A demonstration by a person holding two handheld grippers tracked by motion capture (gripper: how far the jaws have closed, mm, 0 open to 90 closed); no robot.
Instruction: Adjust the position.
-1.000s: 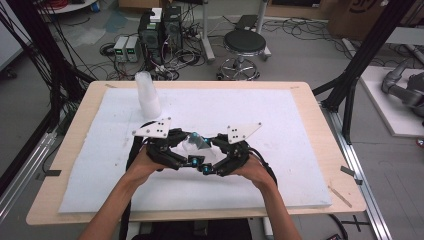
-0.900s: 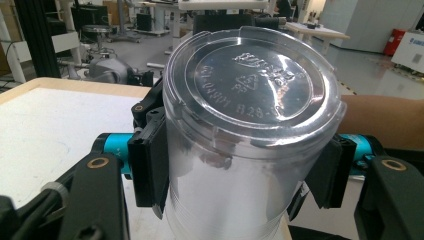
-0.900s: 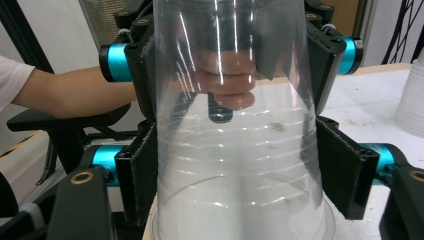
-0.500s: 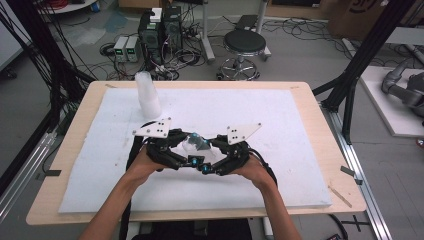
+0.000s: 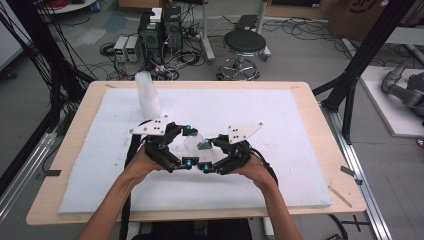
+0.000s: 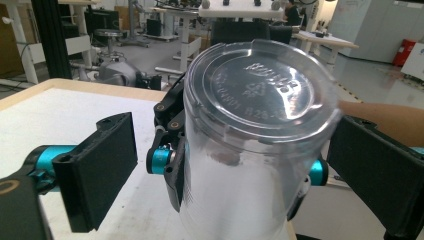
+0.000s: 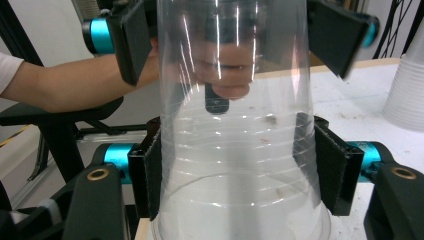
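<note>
Left claw [image 6: 225,165] has just released the clear cup [image 6: 255,140] (right claw [image 7: 240,165] grasps it).

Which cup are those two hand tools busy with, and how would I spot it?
Start at the white mat on the wooden table, then look near its front middle, between the person's hands. The clear plastic cup lies there, clamped by the right gripper. Unlike the white cup stack standing behind, it is single and see-through.

a clear cup [image 5: 192,142] sits between the left gripper [image 5: 186,146] and right gripper [image 5: 206,156], above the foam mat [image 5: 280,130]. a cup stack [image 5: 147,95] stands behind them, at the mat's far left.
</note>
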